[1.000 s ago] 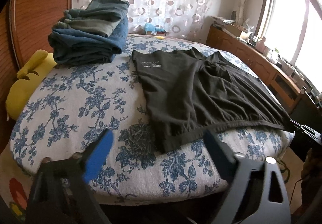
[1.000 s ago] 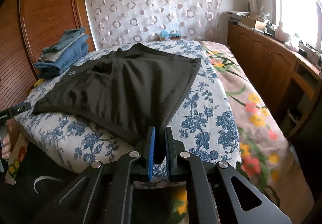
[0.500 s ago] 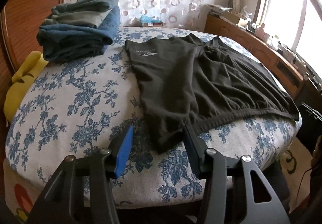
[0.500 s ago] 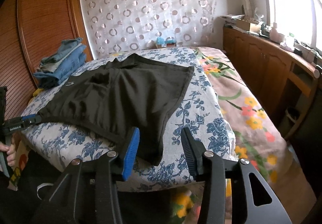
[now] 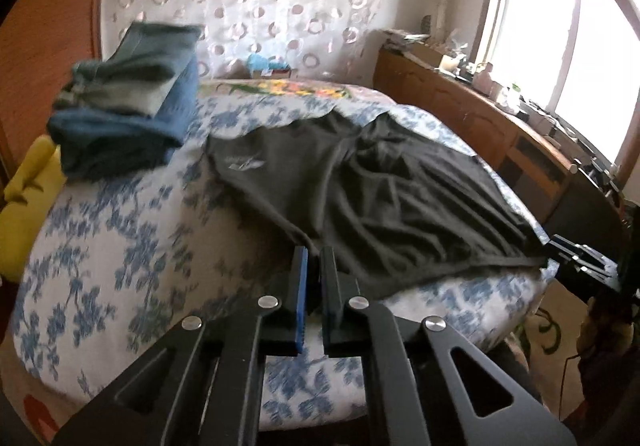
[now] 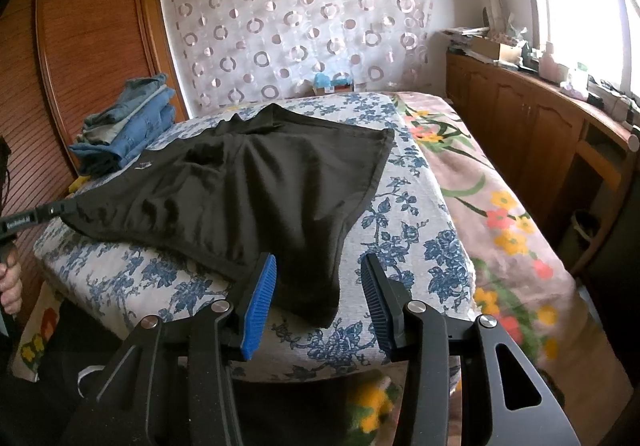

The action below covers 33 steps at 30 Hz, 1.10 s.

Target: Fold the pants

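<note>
Dark grey pants (image 5: 360, 185) lie spread flat on a bed with a blue floral cover (image 5: 120, 226); they also show in the right wrist view (image 6: 256, 185). My left gripper (image 5: 314, 278) is shut on the near left corner of the pants at the waistband. My right gripper (image 6: 318, 278) is open, its blue-padded jaws either side of the near right corner of the pants, not touching it. The left gripper's tip (image 6: 52, 209) shows at the far left of the right wrist view, at the pants' other corner.
A stack of folded jeans (image 5: 128, 105) sits at the bed's back left, also in the right wrist view (image 6: 128, 125). A yellow cushion (image 5: 28, 197) lies beside it. A wooden sideboard (image 6: 540, 133) runs along the right wall under the window.
My left gripper moved in and shut on the pants' left corner. My right gripper, shut on the right corner a second ago, has opened and let it go.
</note>
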Each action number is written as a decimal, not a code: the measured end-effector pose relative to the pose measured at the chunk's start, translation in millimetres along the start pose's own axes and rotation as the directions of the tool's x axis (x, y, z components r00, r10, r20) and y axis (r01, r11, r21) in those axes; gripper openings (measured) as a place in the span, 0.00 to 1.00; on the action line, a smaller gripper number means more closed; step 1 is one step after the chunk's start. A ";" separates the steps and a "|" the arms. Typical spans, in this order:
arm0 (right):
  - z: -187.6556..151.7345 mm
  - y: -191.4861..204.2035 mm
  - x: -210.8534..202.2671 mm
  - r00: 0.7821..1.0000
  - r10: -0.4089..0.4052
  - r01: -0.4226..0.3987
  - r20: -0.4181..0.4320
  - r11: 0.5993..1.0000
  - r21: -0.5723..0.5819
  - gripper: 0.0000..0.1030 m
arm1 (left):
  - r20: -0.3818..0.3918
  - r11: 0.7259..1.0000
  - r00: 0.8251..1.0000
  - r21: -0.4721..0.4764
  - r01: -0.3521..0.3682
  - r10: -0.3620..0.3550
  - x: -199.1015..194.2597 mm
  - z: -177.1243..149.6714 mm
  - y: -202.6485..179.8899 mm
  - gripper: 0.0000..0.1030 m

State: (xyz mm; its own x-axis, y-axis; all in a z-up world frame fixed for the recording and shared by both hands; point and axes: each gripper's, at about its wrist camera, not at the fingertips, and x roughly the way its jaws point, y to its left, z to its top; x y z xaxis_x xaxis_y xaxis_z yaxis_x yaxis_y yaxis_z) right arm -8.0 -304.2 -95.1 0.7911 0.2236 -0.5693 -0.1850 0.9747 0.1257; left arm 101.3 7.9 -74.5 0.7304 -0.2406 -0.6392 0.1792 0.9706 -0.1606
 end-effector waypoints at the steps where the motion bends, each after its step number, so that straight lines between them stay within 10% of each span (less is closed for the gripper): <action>1: -0.3 0.0 -0.1 1.000 0.001 -0.001 0.001 1.000 0.002 0.45 | 0.005 1.000 1.000 0.006 0.007 -0.007 -0.1 3.6 -3.8 0.06; 26: 1.2 -16.5 -16.2 0.999 -0.015 0.014 0.051 1.000 0.022 0.45 | 0.024 0.984 0.992 0.134 0.116 -0.120 13.8 51.3 -95.3 0.05; 33: 9.2 -4.3 -4.4 0.999 0.002 -0.003 0.044 1.000 0.007 0.45 | 0.086 0.994 0.994 0.095 0.059 -0.067 -0.3 50.1 -66.1 0.56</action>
State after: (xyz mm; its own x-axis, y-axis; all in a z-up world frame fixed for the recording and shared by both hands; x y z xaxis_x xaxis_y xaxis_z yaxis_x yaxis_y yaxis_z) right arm -5.4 -309.3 -85.6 0.8154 0.2258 -0.5331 -0.1830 0.9741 0.1327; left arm 122.3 -56.0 -26.1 0.7706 -0.3043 -0.5600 0.2836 0.9506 -0.1263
